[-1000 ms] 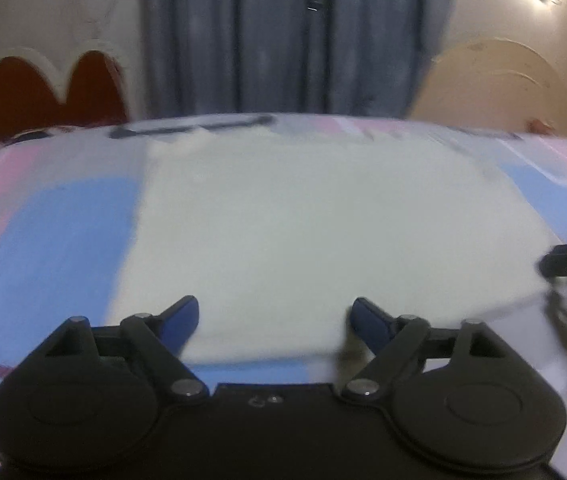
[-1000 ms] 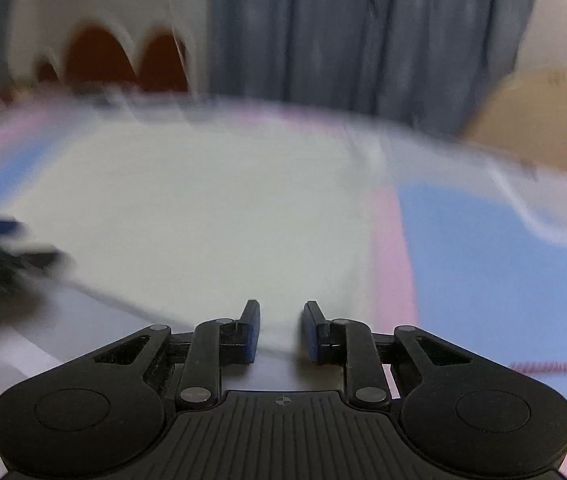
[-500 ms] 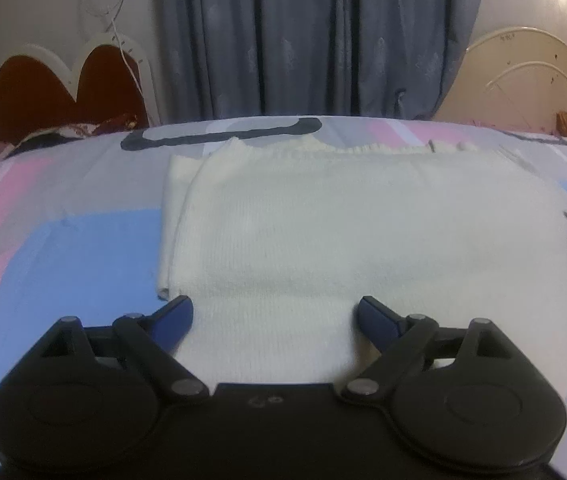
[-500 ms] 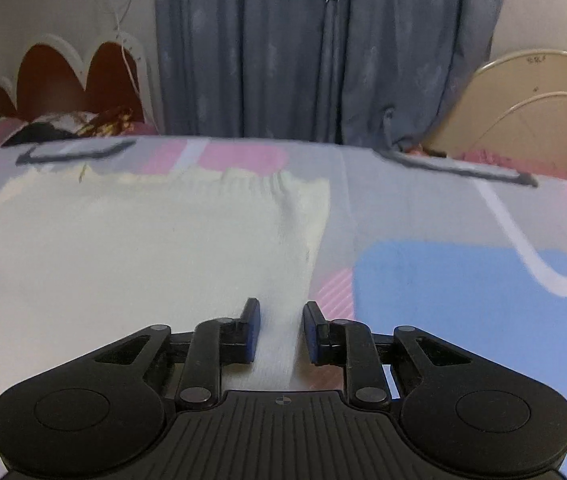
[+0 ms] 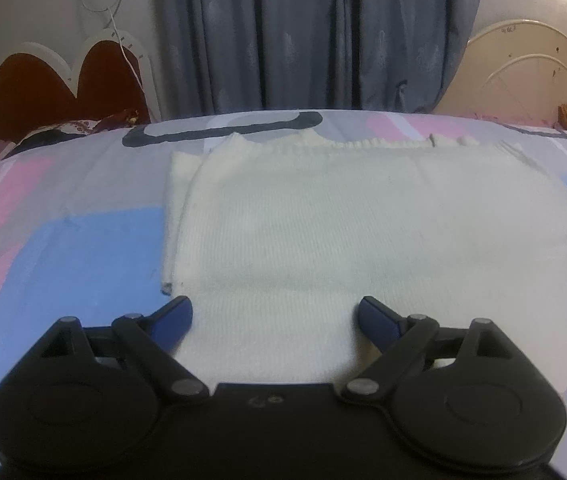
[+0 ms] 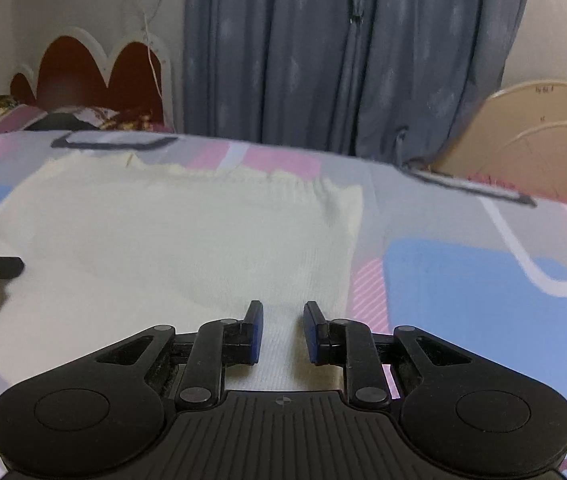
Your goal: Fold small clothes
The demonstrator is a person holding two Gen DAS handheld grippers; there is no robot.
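Both jaws gape empty over the unlabelled cream garment (image 5: 363, 232) on the bed (image 5: 63, 240).

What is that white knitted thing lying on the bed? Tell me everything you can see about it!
The cream knit garment looks soft and finely ribbed, with a thicker ribbed band along its far edge. It lies flat on the patterned bedsheet, folded into a rough rectangle, with another layer peeking out along one side. The left gripper and right gripper hover over its near edge with nothing between their jaws. What kind of garment it is cannot be told.
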